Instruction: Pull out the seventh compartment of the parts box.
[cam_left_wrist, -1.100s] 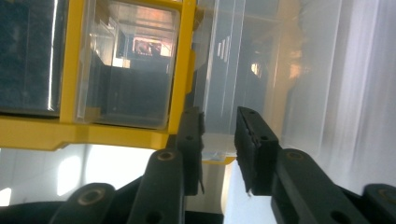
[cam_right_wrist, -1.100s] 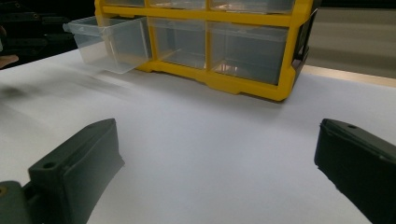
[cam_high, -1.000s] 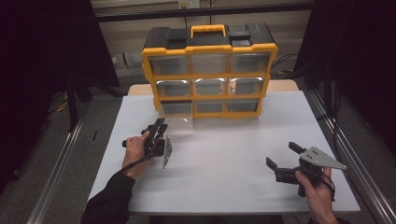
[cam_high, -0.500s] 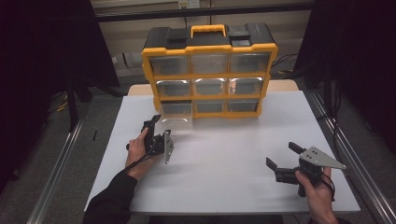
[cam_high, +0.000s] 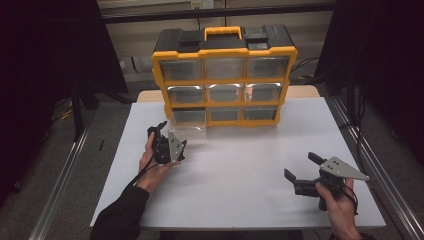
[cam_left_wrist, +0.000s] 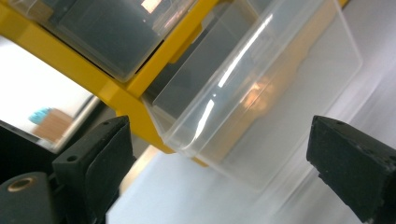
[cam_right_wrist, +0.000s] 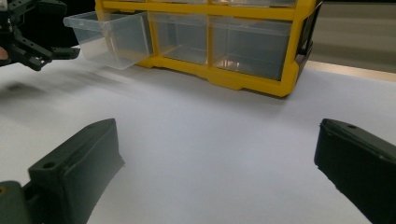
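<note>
While bottom-left drawer (cam_high: 189, 131) stuck out of cabinet (cam_high: 224, 75) | L gripper (cam_high: 167, 142) spread just before it, prob. for grabbing | R gripper (cam_high: 303, 174) spread, idle, well apart.

High view looks down; both gripper views share the pulled-out drawer (cam_right_wrist: 109, 37).

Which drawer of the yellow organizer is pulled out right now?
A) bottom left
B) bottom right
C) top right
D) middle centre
A: the clear bottom-left drawer juts out of the yellow organizer over the table, just ahead of the open left gripper; the other drawers sit flush.
</note>
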